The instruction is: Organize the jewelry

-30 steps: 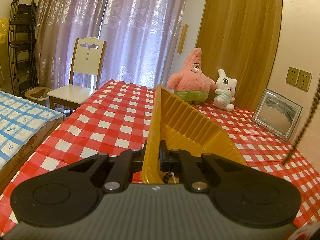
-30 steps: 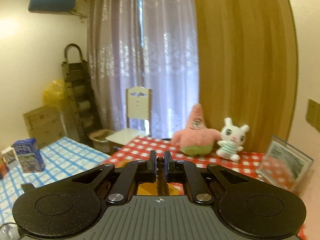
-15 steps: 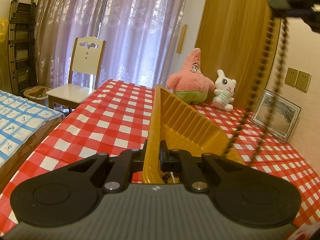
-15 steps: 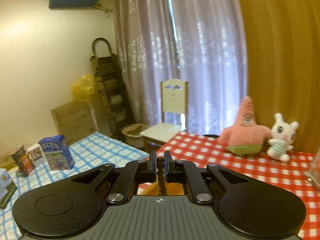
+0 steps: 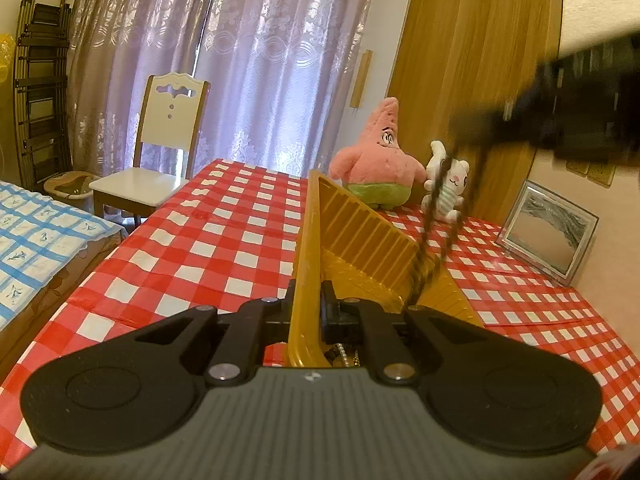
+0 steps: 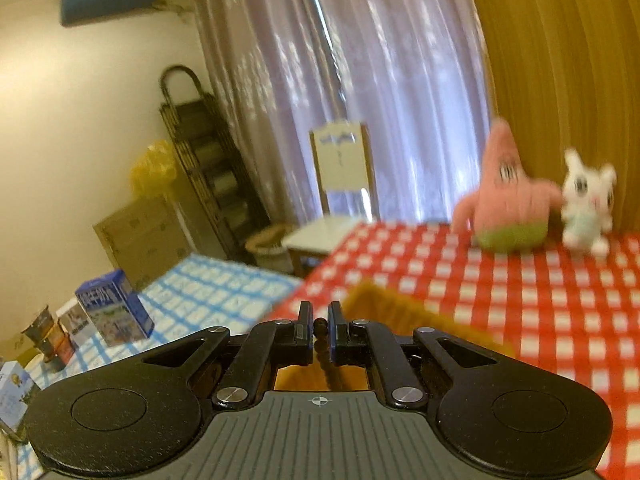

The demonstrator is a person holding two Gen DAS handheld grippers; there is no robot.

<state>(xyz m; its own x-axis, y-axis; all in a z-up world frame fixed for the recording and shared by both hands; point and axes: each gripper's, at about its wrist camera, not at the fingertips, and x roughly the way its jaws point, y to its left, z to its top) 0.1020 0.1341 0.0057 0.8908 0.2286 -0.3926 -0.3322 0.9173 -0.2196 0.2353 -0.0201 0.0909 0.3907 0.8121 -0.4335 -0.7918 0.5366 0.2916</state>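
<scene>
Left wrist view: we see the left gripper (image 5: 307, 304) clamped on the near rim of a yellow tray (image 5: 360, 232), one finger on each side of its upright wall. The tray sits on a table with a red-and-white checked cloth (image 5: 224, 240). A dark bead necklace (image 5: 434, 216) hangs as a doubled strand from the blurred right gripper (image 5: 464, 128) at upper right; its lower end reaches down into the tray, where it passes out of sight behind the left gripper's body. A few pale beads (image 5: 340, 350) show on the tray floor just below the fingers. A pink star plush (image 5: 378, 164) and a white rabbit plush (image 5: 446, 184) stand at the far edge, a framed picture (image 5: 548, 232) leans on the right wall, and a chair (image 5: 160, 152) stands past the table.

Right wrist view: we see the right gripper (image 6: 319, 326) closed on the necklace (image 6: 320, 330), beads showing between the pads and trailing down. The tray (image 6: 400, 312) lies directly below, blurred. The plush toys (image 6: 508, 208) sit beyond.
</scene>
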